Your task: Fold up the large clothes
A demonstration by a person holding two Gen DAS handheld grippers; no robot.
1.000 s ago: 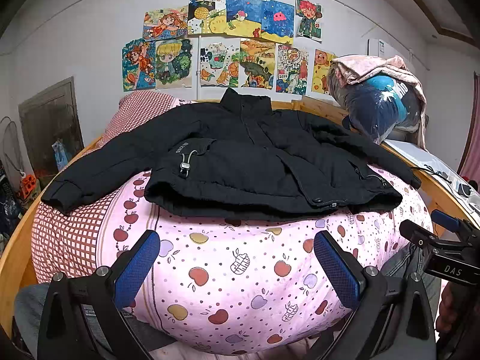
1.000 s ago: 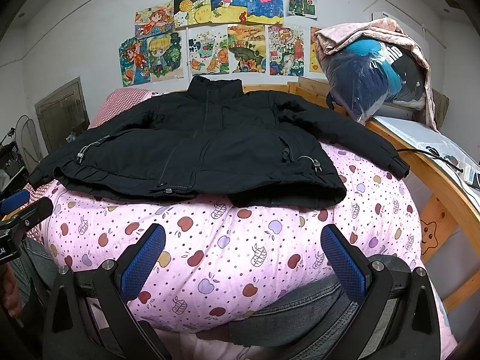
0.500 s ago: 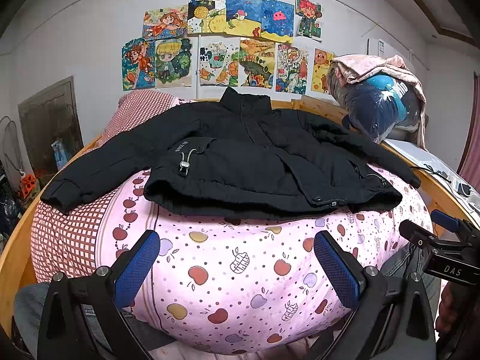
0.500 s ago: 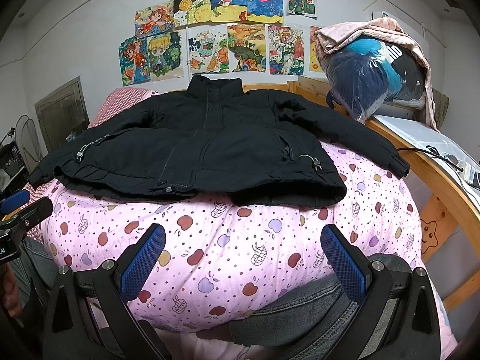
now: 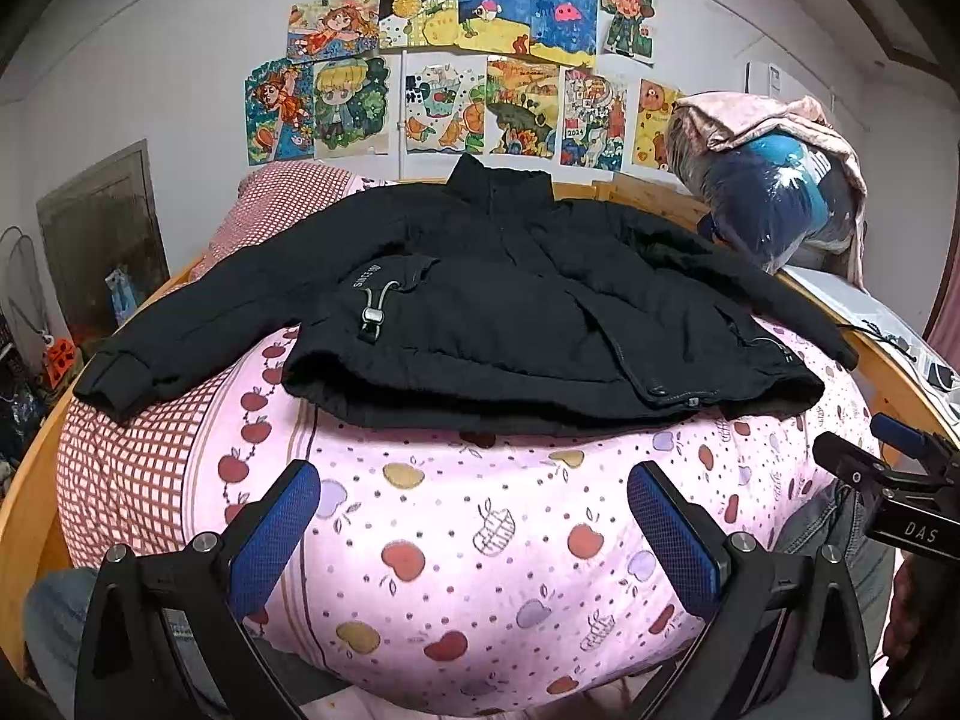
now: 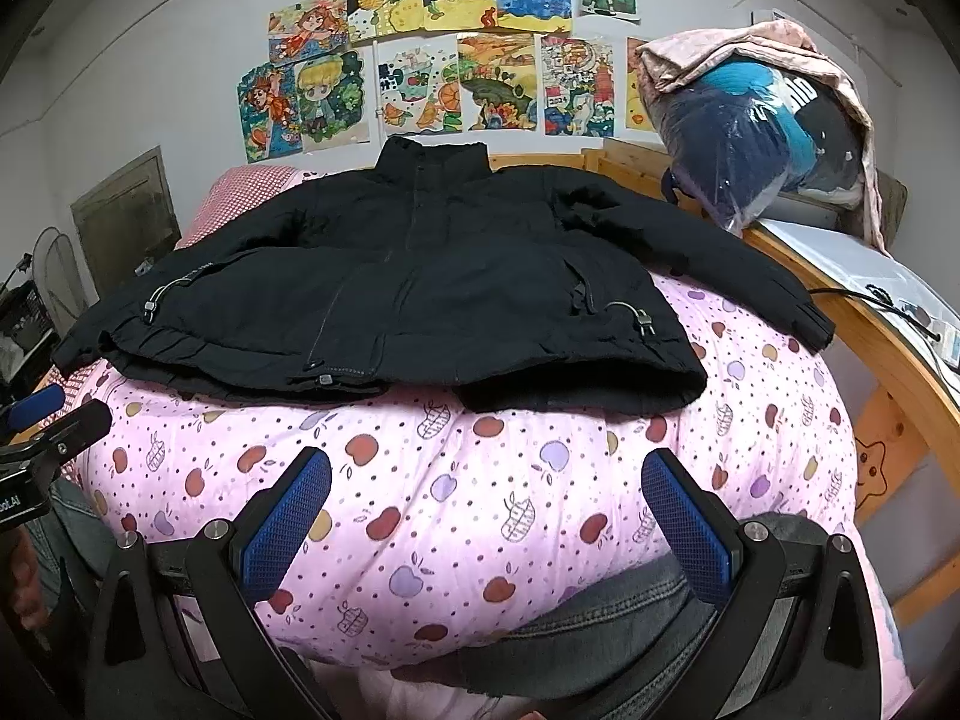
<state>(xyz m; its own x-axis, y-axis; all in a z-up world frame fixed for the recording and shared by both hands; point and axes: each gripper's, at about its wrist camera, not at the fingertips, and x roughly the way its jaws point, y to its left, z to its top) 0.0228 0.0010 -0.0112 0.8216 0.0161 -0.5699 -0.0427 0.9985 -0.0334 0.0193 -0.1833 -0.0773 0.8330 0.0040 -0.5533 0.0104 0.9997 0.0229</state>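
A black padded jacket [image 5: 480,312] [image 6: 420,282] lies front up on a pink apple-print quilt [image 5: 480,528] [image 6: 480,492], collar toward the far wall and both sleeves spread outward. My left gripper [image 5: 474,528] hovers open above the quilt's near part, short of the jacket's hem. My right gripper [image 6: 486,510] is likewise open and empty, in front of the hem. Each gripper shows at the edge of the other's view.
A wooden bed frame [image 6: 888,372] runs along the right side. A bag of bundled clothes [image 6: 756,138] under a pink cloth sits at the far right. A red checked pillow [image 5: 282,204] lies at the head. Drawings [image 5: 468,60] cover the wall. Denim-clad legs [image 6: 600,630] are below.
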